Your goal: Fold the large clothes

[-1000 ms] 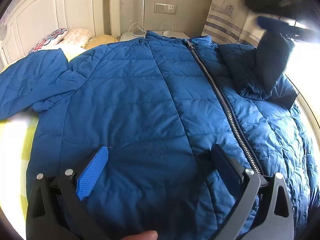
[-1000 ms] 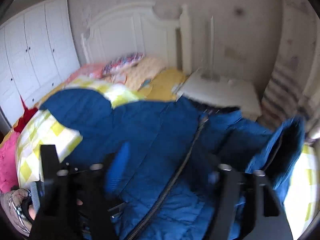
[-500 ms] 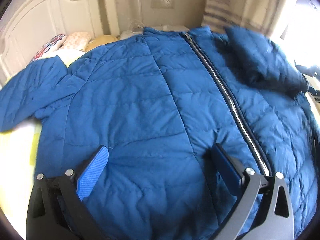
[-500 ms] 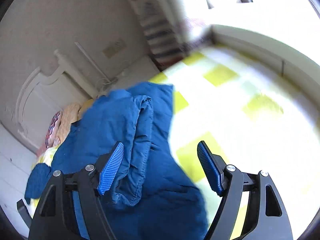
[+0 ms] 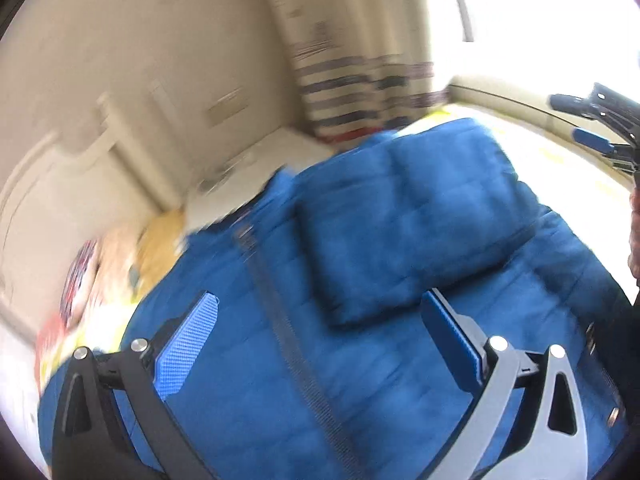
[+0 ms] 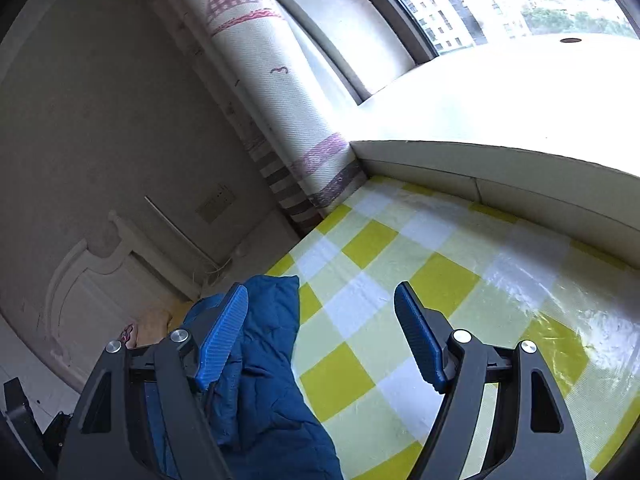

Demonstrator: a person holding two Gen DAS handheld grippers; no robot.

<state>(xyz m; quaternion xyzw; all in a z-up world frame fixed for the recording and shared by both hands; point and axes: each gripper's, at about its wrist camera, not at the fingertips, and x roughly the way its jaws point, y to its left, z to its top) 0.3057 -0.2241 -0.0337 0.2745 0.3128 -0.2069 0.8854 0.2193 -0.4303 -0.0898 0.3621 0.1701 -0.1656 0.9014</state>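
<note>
Blue quilted jacket (image 5: 360, 360) spread zipper-up across a bed with a yellow checked sheet (image 6: 440, 280), one sleeve (image 5: 404, 216) already laid over its right front panel, zipper (image 5: 280, 312) running near to far down the middle. Left gripper (image 5: 320, 344) poised above the near chest area, jaws apart, nothing between the blue pads (image 5: 188, 344). Right gripper (image 6: 320, 344) off the jacket's right edge, over bare sheet near the window ledge (image 6: 500, 168), jaws likewise apart and empty, only the garment's edge (image 6: 260, 380) showing under its left finger. Seen again in the left wrist view at far right, held out in a person's hand (image 5: 634, 232) with its fingers aimed back toward the jacket.

Step in hand, by the look of it: one sleeve in, the other not in view and presumably still to fold. Best done by pinching the cuff or outer seam rather than the puffy middle, lifting just clear of the surface, carrying it straight across toward the zipper and setting it flat so both sleeves lie even. Padded fabric likely to spring back, so worth pressing down before letting go. Left wrist view heavily blurred and tilted, angled down at the jacket; right wrist view sharp, also rolled.
</note>
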